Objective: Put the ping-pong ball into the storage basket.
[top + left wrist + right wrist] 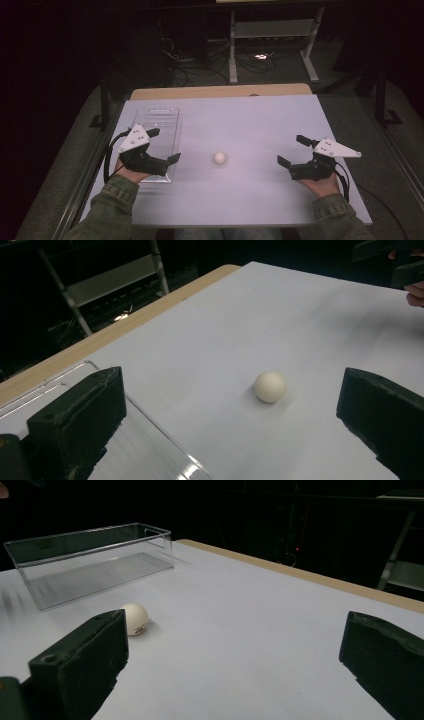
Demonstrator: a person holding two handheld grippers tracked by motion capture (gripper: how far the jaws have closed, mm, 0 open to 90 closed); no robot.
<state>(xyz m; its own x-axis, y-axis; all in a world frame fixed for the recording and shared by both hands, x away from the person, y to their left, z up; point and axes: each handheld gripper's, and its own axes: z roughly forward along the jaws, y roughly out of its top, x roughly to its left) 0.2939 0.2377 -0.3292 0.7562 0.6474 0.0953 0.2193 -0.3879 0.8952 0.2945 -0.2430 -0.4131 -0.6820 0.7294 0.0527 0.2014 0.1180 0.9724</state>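
1. Both grippers are idle: the left gripper (164, 146) has its jaws spread wide with nothing between them, and the right gripper (294, 151) is just as wide and just as empty.

2. What they seem to be after is the white ball (219, 158), which sits alone on the white table top (260, 125), roughly midway between the two tools and touching neither. In the left gripper view the ball (270, 387) lies ahead of the open jaws, nearer the right-hand one; in the right gripper view it (134, 618) sits just beyond the left-hand jaw, with a small dark mark on its lower side that I cannot read.

3. Further out, on the person's left, stands a clear plastic box (155, 125), long and shallow, with no lid that I can see. From the right gripper view the box (90, 560) looks empty. The left gripper hovers over its near end.

4. My reading is that nothing has been accomplished yet: the ball is untouched and well apart from the box, and neither tool has closed in on it.

5. If the ball is meant for the box, as seems likely, everything remains: reaching in, closing on it, carrying it across and letting go inside.

6. Beyond the table's wooden far edge (220, 91) the room is dark, with cables on the floor.
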